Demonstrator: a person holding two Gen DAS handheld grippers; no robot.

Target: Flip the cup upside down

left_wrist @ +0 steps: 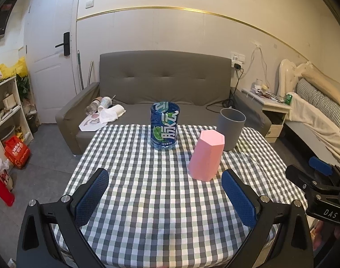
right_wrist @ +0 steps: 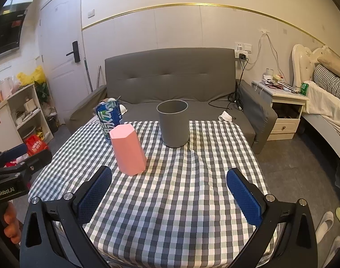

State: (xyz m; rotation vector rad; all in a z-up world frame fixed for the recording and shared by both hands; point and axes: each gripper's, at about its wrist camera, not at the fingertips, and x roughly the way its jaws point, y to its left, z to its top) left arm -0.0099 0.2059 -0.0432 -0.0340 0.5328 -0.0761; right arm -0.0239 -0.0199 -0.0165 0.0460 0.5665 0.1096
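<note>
Standing mouth-down on the checked counter (left_wrist: 147,201), the pink cup (left_wrist: 206,156) sits at 1 o'clock of the left tool (left_wrist: 165,197) and 11 o'clock of the right tool (right_wrist: 170,195); both gape wide, empty.

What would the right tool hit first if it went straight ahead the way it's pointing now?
Probably the grey cup, standing open side up near the table's far edge. The pink cup sits left of that line, roughly level with the left finger, though fisheye depth is uncertain.
</note>
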